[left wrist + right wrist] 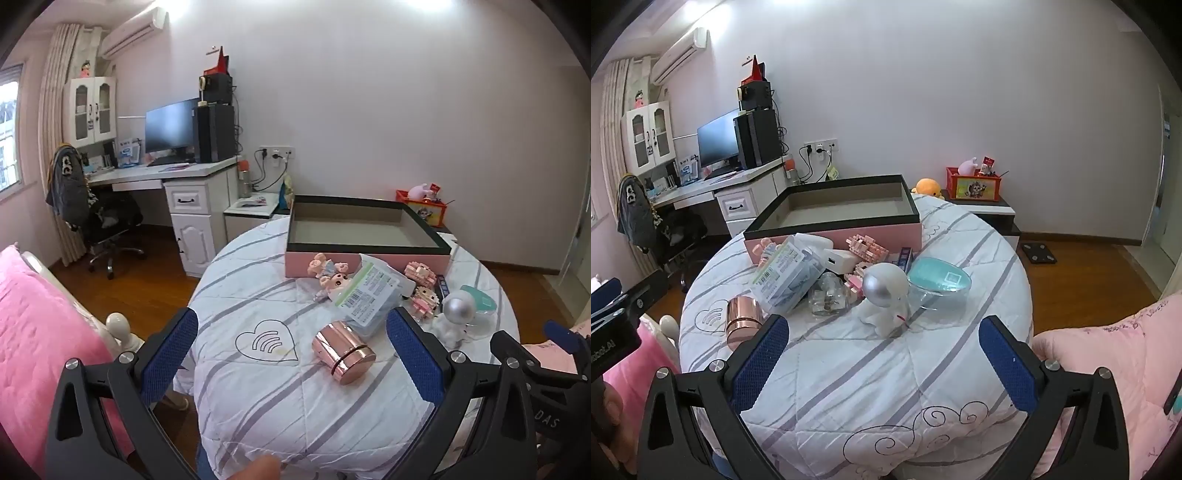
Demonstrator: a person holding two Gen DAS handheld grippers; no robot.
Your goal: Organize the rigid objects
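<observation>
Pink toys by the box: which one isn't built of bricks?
The pink plush doll at the box's left front corner; the two brick figures sit further right.

One pink box point(849, 230), open on top; one rose-gold canister point(343, 352); one white astronaut figure point(886, 299); two pink brick-built figures point(419, 271); one pink doll point(330, 275); one packaged item point(785, 278); one glass jar point(829, 297); one teal-lidded clear container point(938, 286); one white charger point(836, 258)

Both the left gripper point(291, 354) and the right gripper point(882, 362) are matte black plastic frames with triangular cut-outs, round silver screws, and fingers point(759, 363) faced in blue mesh-textured pads.
</observation>
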